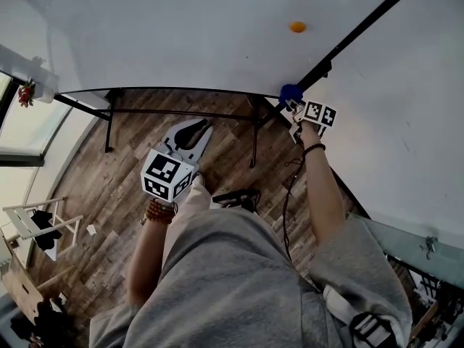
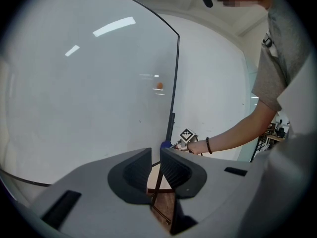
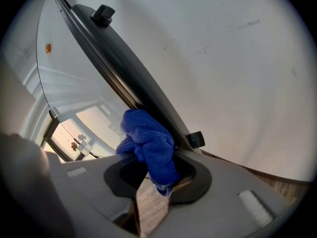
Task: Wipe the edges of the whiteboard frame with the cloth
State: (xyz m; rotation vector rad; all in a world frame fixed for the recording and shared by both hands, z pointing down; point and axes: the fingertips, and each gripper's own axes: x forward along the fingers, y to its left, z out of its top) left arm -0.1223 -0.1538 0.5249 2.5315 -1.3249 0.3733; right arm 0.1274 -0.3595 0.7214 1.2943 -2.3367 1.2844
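The whiteboard point(image 1: 181, 27) is wide and white, with a thin black frame point(image 1: 362, 27). In the head view its right edge runs diagonally down to the bottom right corner. A blue cloth point(image 1: 291, 93) presses on that edge near the corner, and my right gripper point(image 1: 294, 104) is shut on it. In the right gripper view the cloth point(image 3: 148, 138) bulges out of the jaws against the dark frame bar point(image 3: 124, 73). My left gripper point(image 1: 192, 131) hangs lower, away from the board, over the floor. Its jaws point(image 2: 155, 155) stand almost together with nothing between them. The frame's right edge point(image 2: 177, 83) also shows there.
An orange magnet point(image 1: 298, 27) sticks to the board. Black stand legs point(image 1: 109, 122) and cables point(image 1: 239, 198) lie on the wooden floor below. A white wall point(image 1: 406, 122) stands right of the frame. Two black clips point(image 3: 196, 139) sit on the frame bar. A white rack point(image 1: 36, 223) is at far left.
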